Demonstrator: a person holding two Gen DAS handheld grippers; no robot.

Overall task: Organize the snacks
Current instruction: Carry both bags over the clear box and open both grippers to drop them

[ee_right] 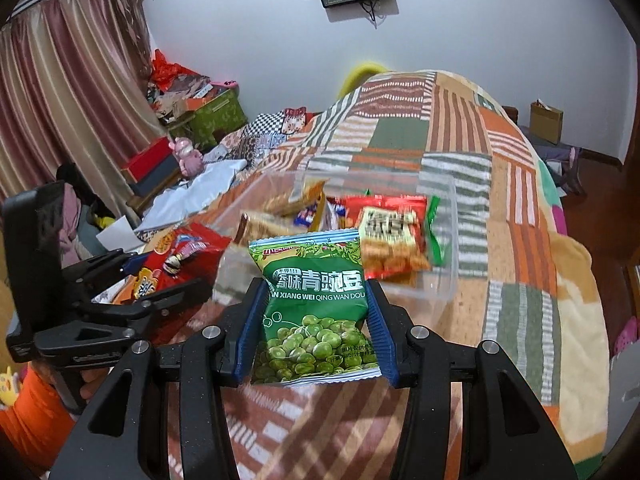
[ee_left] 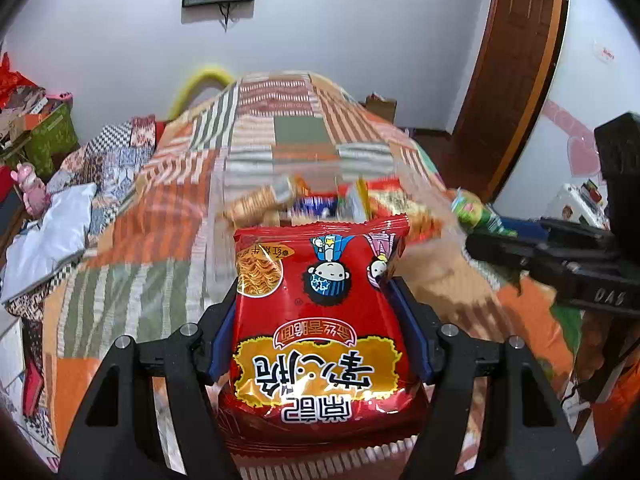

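Two grippers, both loaded, held above the bed with its patchwork blanket. Left gripper pinches a red noodle-snack packet between its blue pads, print upside down. Right gripper clamps a green pea packet the same way, print upright. Clear plastic tub sits on the blanket just ahead of both packets, toward the middle of the bed. Inside: a red-and-yellow snack pack against the right side, cracker packs at the left; smaller wrappers between, too blurred to identify.
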